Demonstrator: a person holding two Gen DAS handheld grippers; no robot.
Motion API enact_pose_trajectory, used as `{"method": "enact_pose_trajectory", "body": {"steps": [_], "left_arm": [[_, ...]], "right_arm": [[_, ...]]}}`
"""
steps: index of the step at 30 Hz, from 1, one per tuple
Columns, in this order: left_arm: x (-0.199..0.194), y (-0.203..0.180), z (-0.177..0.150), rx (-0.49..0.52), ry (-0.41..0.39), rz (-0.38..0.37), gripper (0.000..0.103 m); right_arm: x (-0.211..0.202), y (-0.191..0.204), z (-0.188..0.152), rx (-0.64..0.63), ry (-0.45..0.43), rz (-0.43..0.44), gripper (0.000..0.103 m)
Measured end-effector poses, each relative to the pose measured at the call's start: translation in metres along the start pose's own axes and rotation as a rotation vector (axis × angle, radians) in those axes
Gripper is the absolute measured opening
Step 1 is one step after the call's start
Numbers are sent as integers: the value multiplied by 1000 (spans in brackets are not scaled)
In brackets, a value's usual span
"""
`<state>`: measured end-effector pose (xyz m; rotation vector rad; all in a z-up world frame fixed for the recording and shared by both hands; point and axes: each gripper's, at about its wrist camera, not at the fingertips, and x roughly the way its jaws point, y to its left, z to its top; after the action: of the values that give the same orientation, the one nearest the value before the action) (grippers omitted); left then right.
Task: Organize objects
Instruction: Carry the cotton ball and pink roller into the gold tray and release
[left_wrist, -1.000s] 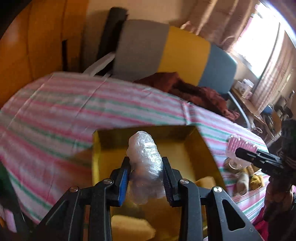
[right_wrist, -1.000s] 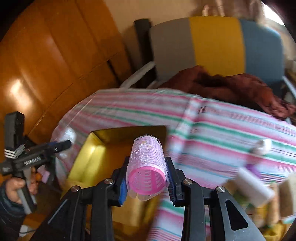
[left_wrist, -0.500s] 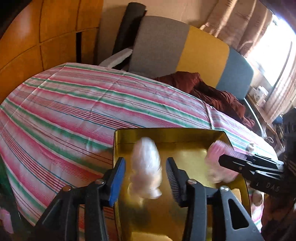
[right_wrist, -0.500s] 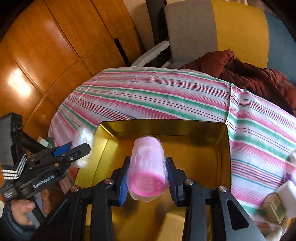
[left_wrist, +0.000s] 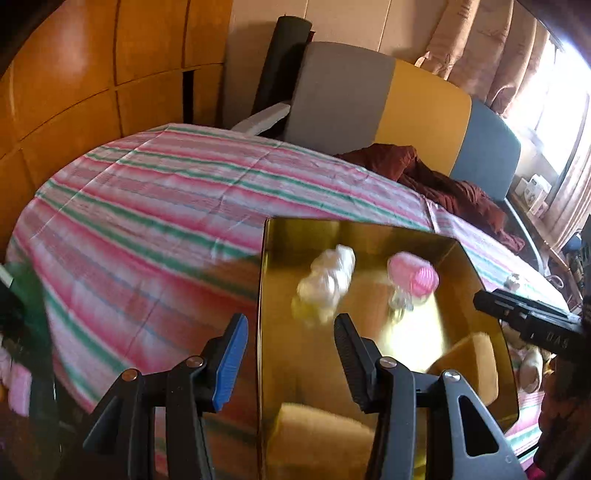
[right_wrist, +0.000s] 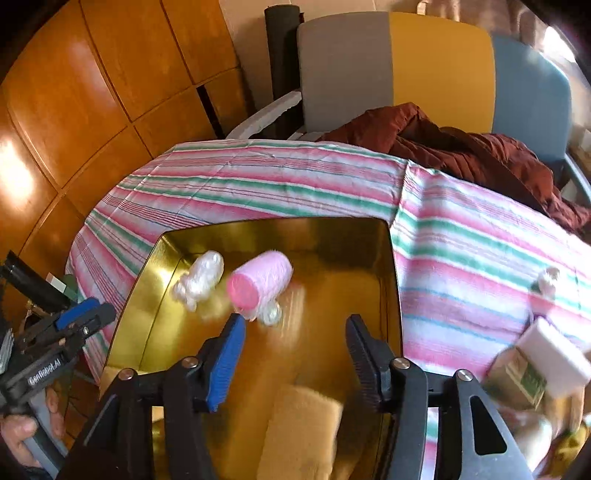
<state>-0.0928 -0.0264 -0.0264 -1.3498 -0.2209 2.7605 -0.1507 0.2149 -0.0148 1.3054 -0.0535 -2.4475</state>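
Gold tray (right_wrist: 393, 266) on the striped cloth (right_wrist: 461, 258) holds both drops — pink hair roller (right_wrist: 260, 282) on its side, crumpled clear plastic wad (right_wrist: 201, 278) just beside it, yellow sponge (right_wrist: 299, 432) at the near edge. Your left gripper (left_wrist: 288, 354) is parted with nothing between the pads, and your right gripper (right_wrist: 293, 354) is opening, also empty — so the release step looks done. Next, probably swing right to the leftover boxes (right_wrist: 535, 365) on the cloth and grab one squarely.
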Motion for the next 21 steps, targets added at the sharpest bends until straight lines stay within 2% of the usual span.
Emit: {"method": "enact_pose_trajectory", "body": {"steps": [5, 11, 16, 18, 21], "left_arm": [[-12, 5, -15, -70, 13, -47, 49], [-35, -11, -27, 3, -48, -10, 49], [-42, -20, -31, 21, -56, -3, 49], [-44, -23, -34, 27, -52, -2, 49], [-49, -27, -37, 41, -58, -9, 49]], "right_arm": [[-14, 2, -17, 16, -25, 7, 66], [-31, 16, -34, -23, -50, 21, 72], [-36, 20, -47, -22, -44, 50, 77], [-32, 19, -52, -25, -35, 32, 82], [-20, 16, -57, -31, 10, 6, 82]]}}
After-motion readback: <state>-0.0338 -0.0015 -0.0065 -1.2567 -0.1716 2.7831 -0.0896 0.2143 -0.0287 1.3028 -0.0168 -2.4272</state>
